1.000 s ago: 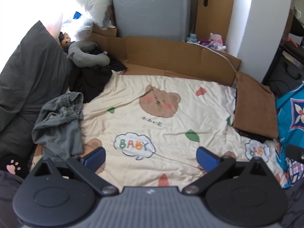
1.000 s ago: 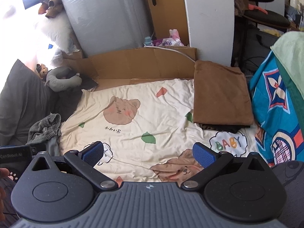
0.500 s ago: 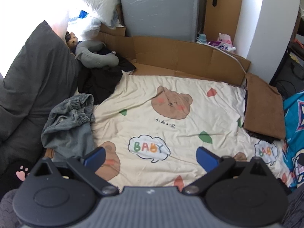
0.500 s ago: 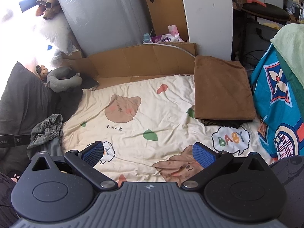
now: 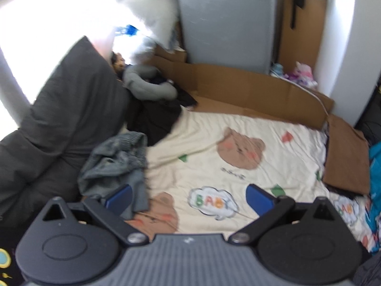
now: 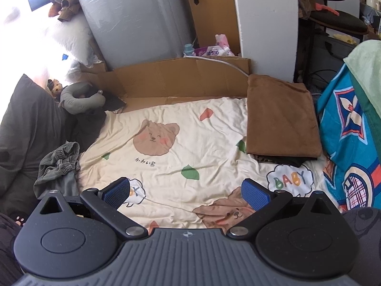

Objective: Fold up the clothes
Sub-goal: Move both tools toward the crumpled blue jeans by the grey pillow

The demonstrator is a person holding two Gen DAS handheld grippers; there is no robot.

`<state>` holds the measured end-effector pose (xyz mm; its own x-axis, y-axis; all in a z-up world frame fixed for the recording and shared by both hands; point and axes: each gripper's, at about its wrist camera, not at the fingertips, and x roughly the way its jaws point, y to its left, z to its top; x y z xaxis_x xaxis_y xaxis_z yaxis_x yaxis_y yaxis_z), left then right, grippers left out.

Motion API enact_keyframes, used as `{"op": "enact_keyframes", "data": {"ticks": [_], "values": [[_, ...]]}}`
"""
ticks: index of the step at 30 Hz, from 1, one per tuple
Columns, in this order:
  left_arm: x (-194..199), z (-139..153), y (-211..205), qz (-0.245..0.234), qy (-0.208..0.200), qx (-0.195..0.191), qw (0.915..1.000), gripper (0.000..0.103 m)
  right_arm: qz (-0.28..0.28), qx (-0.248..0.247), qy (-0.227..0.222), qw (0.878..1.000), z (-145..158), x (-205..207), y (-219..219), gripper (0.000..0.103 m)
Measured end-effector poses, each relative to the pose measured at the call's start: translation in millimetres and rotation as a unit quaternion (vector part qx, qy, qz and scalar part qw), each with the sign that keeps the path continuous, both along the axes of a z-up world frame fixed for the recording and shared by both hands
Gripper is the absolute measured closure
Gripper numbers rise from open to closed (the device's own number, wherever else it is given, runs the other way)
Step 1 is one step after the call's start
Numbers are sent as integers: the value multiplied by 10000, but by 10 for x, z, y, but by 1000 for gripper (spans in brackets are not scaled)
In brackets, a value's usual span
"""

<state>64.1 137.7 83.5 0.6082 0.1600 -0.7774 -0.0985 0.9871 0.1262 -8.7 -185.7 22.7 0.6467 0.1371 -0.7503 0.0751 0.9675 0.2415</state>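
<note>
A crumpled grey-green garment (image 5: 116, 164) with gathered elastic cuffs lies in a heap at the left edge of the cream bear-print sheet (image 5: 214, 143), partly on the sheet and partly against the dark grey pillow (image 5: 59, 124) beside it. The left gripper (image 5: 189, 196) hangs just above the near end of that heap, its blue-padded fingers (image 5: 119, 196) spread wide and holding nothing; the left pad overlaps the garment's lower fold in the view, though I cannot tell if it touches. The right gripper (image 6: 187, 194) hovers over the near middle of the sheet, fingers likewise spread and empty, well apart from the garment (image 6: 59, 164). On the sheet's far right corner sits a neatly folded brown cloth (image 6: 281, 119) on top of something dark. Behind the garment a grey neck pillow (image 6: 81, 97) rests by a dark bundle, with flattened cardboard (image 6: 181, 78) along the sheet's far edge and a grey plastic-wrapped appliance (image 6: 138, 16) beyond. A blue patterned blanket (image 6: 347, 128) rises on the right.
</note>
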Motion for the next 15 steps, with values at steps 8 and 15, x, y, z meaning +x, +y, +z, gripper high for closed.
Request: {"op": "enact_keyframes", "data": {"ticks": [8, 15], "values": [[-37, 527, 582, 597, -203, 148, 9979, 1, 218, 185, -62, 9996, 119, 168, 164, 1], [-131, 881, 918, 778, -307, 386, 9957, 1, 392, 239, -73, 9989, 178, 301, 285, 1]]}}
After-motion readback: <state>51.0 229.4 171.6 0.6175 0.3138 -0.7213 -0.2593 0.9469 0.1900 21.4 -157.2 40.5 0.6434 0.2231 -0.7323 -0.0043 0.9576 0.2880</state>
